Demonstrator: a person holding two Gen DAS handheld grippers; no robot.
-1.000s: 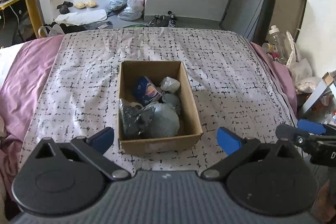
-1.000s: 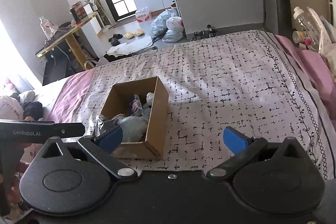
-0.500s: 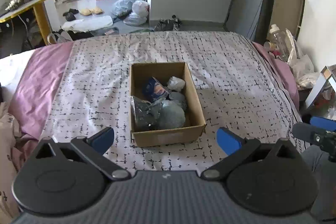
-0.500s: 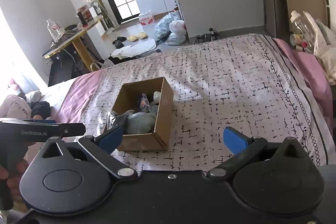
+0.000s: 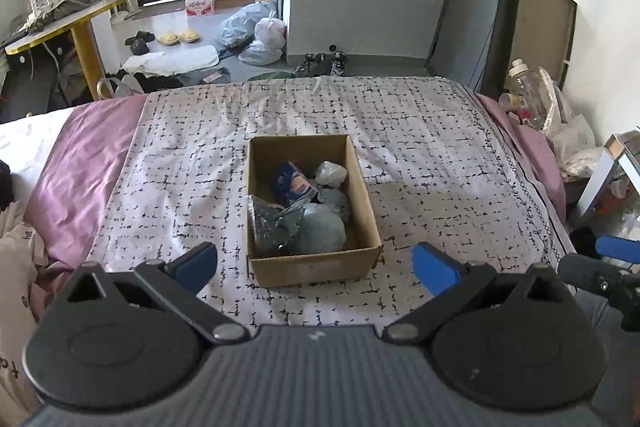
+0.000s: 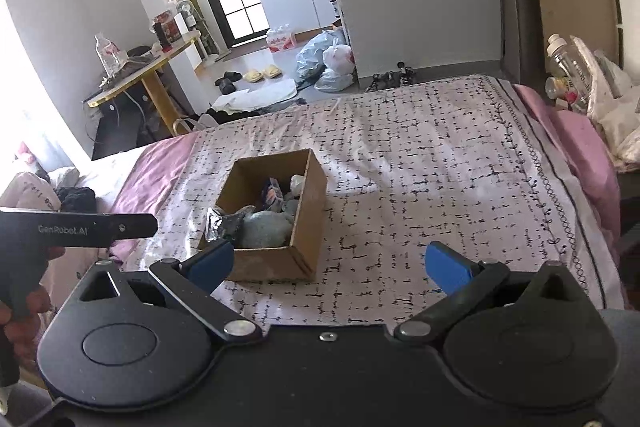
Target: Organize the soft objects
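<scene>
Over the last second both tools had drawn back from the open brown cardboard box (image 5: 312,211), which now looked smaller and farther. The left tool (image 5: 316,263) and the right tool (image 6: 328,265) were spread wide and empty. The box sat mid-bed on the black-checked white bedspread (image 5: 420,147), its long axis pointing away toward the foot. The soft grey bundles (image 5: 316,227) lay inside, so the sorting was probably finished.

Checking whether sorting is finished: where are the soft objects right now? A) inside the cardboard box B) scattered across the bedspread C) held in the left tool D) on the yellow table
A: the soft objects lie piled inside the cardboard box on the bedspread, while the left tool and right tool are both open and empty.
</scene>
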